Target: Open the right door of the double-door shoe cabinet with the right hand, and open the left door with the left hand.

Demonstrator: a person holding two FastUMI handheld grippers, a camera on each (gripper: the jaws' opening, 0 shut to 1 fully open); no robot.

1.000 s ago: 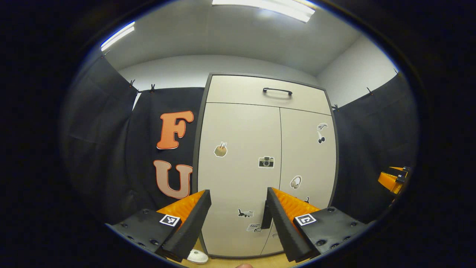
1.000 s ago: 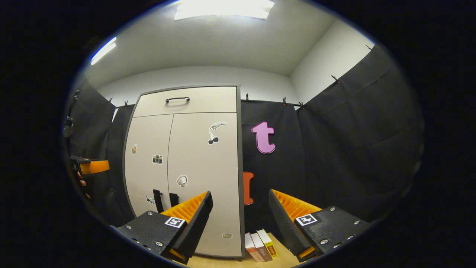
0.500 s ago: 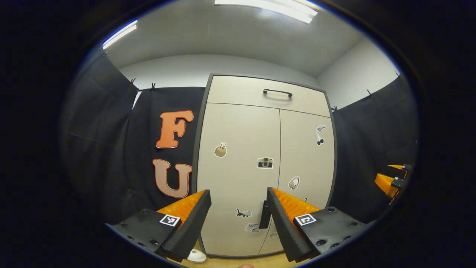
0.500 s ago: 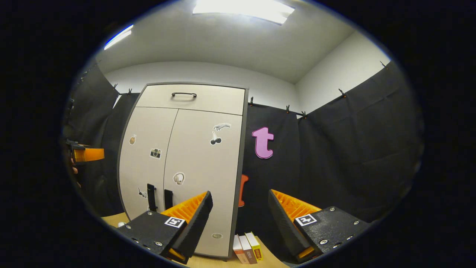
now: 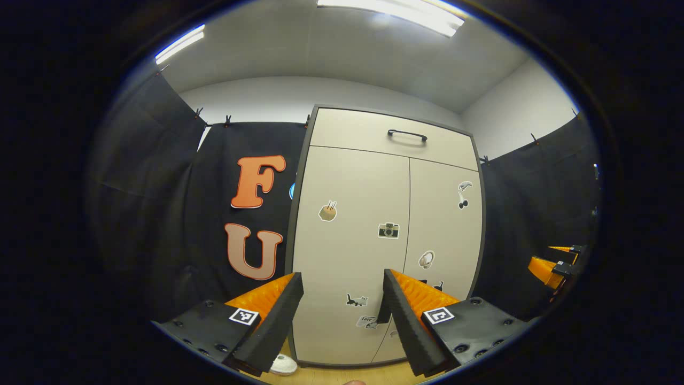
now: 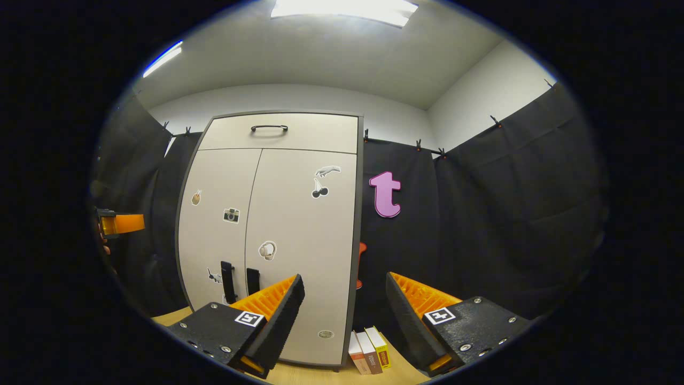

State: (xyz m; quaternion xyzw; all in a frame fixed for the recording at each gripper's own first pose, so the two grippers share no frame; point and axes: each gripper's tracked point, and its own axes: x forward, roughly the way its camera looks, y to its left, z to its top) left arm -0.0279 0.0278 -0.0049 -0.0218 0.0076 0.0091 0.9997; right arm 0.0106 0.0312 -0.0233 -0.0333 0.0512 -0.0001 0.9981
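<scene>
A beige double-door shoe cabinet [image 5: 385, 176] with stickers stands ahead, both doors closed. Its left door [image 5: 350, 224] and right door [image 5: 446, 224] meet at a centre seam. In the right gripper view the cabinet [image 6: 278, 176] stands left of centre, and the left door's dark handle [image 6: 228, 282] and the right door's handle [image 6: 252, 280] sit low by the seam. My left gripper [image 5: 342, 305] is open, some way short of the left door. My right gripper [image 6: 344, 307] is open with nothing between its fingers, aimed at the cabinet's right edge. The right gripper [image 5: 556, 262] also shows far right in the left gripper view.
A top drawer with a black handle [image 5: 407, 133] sits above the doors. Several small boxes [image 6: 368, 350] stand on the wooden floor right of the cabinet. A white object [image 5: 283, 364] lies at the cabinet's lower left corner. Black cloth walls surround the booth.
The left gripper view has shifted slightly, the cabinet now sitting a little further right. The right gripper has drawn closer to the cabinet, which looks larger.
</scene>
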